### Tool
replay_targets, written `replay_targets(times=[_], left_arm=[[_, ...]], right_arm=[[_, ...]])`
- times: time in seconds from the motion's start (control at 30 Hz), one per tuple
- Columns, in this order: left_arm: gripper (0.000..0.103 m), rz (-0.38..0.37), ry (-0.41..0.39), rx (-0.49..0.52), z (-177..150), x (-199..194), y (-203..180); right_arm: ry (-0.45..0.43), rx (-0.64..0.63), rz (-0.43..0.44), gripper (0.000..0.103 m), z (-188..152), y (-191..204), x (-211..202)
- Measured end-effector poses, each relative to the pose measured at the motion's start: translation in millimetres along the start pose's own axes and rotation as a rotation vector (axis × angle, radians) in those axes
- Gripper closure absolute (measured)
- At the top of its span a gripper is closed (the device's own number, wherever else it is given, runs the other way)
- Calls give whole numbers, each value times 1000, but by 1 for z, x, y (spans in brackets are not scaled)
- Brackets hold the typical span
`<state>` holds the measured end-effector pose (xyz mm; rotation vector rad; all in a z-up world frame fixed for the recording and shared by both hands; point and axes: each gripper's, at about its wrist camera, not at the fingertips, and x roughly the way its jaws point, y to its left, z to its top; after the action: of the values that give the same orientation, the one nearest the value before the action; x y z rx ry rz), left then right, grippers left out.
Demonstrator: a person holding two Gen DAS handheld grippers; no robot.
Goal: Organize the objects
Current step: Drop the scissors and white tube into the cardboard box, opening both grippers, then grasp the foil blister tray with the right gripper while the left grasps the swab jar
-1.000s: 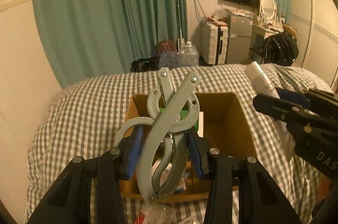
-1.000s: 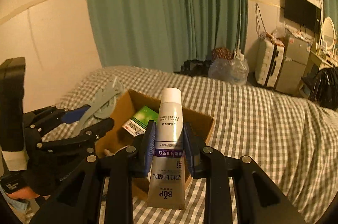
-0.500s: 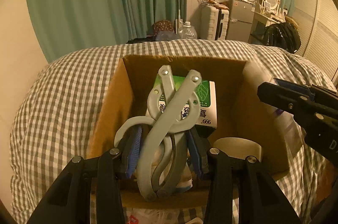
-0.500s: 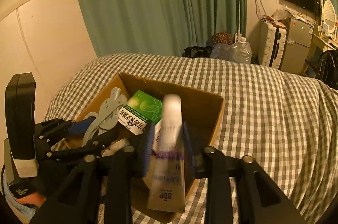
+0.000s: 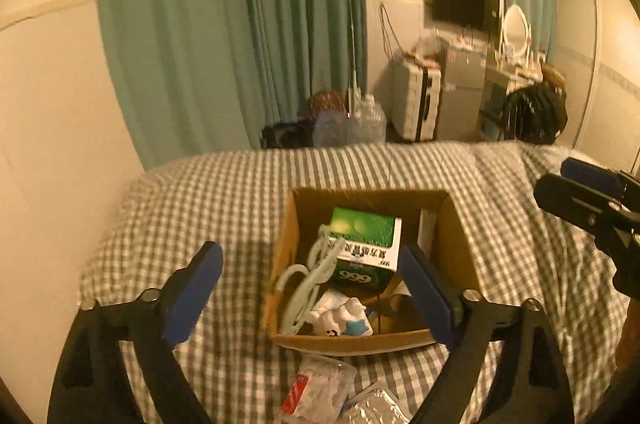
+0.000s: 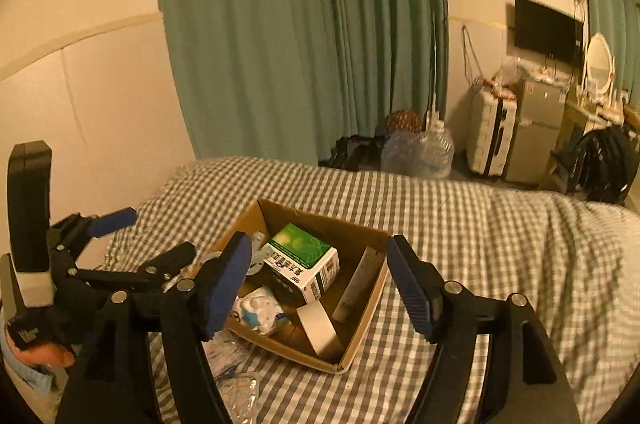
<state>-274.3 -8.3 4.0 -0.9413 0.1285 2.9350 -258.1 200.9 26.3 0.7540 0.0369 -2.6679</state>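
Note:
An open cardboard box [image 5: 352, 343] [image 6: 362, 332] sits on the checked bed. Inside lie a grey plastic clip [image 5: 304, 288] [image 6: 256, 256] along the left side, a green carton [image 5: 364, 244] [image 6: 300, 252], a white tube [image 5: 426, 232] [image 6: 358, 284] leaning on the right wall, a white toy [image 5: 340, 316] [image 6: 258, 308] and a tape roll [image 6: 316, 332]. My left gripper [image 5: 310, 284] [image 6: 148, 236] hangs open above the box's near left, holding nothing. My right gripper [image 6: 318, 284] [image 5: 588, 204] is open too, above the box's right side.
Clear plastic packets [image 5: 316, 388] [image 6: 236, 392] lie on the checked cover [image 5: 200, 208] in front of the box. A pale wall and green curtain [image 5: 240, 24] stand beyond the bed's left and far edges. Water jugs [image 6: 420, 152] and a suitcase [image 6: 490, 136] are on the floor behind.
Both grippers have opened. The grey clip has left my left gripper and the tube my right one; both now lie in the box. Both grippers have drawn back from it.

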Motion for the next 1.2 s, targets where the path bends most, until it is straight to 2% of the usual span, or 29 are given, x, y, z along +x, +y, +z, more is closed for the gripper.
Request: replay_targets(times=[0.23,0.4,0.53,0.7,0.87,1.0,1.2], left_arm=[[1,17,-75,-34,-3,-57,25],[0,51,-85,-43,-27,-74,42],[0,91,-77,-50,-55,-68,51],[0,116,-38,-43,-100,-36,52],[0,121,66,-9,-144,10,50],[0,111,132,-14,-161,32,55],[0,77,148,-90,-167,38,74]], right_arm=[[-49,-62,-30,25,0,27,-50],[-40,-93,-28,22,-30,46,-56],[16,-71,-18,22,-65,50,-36],[123,-71,-23,22,-115,49,11],[276,-78,20,22,-163,61,62],[351,-119,57,22,-190,81,91],[440,-167,60,19,-218,103,123]])
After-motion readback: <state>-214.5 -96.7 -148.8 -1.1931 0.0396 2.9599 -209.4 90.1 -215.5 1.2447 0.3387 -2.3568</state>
